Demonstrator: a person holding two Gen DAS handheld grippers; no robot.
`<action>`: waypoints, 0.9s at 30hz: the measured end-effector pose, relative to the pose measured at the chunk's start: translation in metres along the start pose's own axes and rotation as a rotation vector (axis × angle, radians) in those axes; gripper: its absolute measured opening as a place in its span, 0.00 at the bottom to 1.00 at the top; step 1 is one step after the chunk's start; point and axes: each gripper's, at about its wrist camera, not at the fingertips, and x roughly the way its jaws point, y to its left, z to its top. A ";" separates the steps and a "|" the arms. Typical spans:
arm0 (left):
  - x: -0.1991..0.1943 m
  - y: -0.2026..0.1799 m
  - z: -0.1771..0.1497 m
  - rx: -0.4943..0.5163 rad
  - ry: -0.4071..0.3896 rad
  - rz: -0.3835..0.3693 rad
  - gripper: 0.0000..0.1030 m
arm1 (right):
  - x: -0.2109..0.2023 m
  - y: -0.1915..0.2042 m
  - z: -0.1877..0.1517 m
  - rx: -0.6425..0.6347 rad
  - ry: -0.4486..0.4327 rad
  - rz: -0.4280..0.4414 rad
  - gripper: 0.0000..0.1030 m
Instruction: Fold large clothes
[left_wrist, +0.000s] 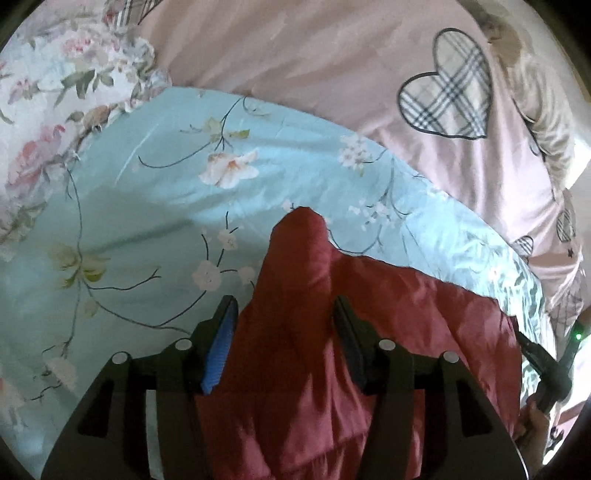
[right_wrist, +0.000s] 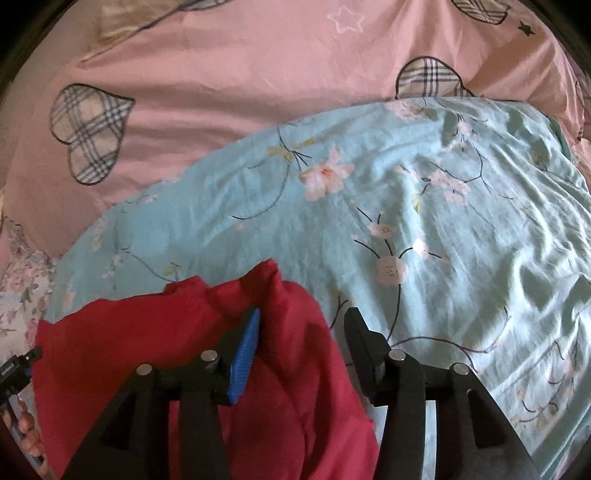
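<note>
Nearest the cameras, both grippers stood spread over a crumpled, shiny dark-red quilted garment (left_wrist: 369, 314) heaped at the near edge of the bed. The left gripper (left_wrist: 282, 325) straddled a raised ridge of it, pads apparently clear of the cloth; the right gripper (right_wrist: 303, 343) had red cloth lying against its blue pad, the other jaw bare. Beyond lay a pale-blue floral bedcover (right_wrist: 406, 203), then a pink sheet printed with plaid hearts (right_wrist: 221, 74). With neither gripper pinching, the slippery fabric looked likely to slump or slide on the rumpled cover, undoing any fold, or to snag on a pad.
</note>
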 end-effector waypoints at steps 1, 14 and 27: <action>-0.005 -0.001 -0.003 0.005 -0.004 -0.004 0.51 | -0.007 0.001 -0.003 -0.007 -0.007 0.010 0.47; -0.066 -0.035 -0.076 0.149 -0.025 -0.070 0.55 | -0.082 0.047 -0.082 -0.143 -0.002 0.166 0.52; -0.101 -0.059 -0.137 0.223 -0.033 -0.075 0.69 | -0.102 0.063 -0.151 -0.262 0.034 0.101 0.67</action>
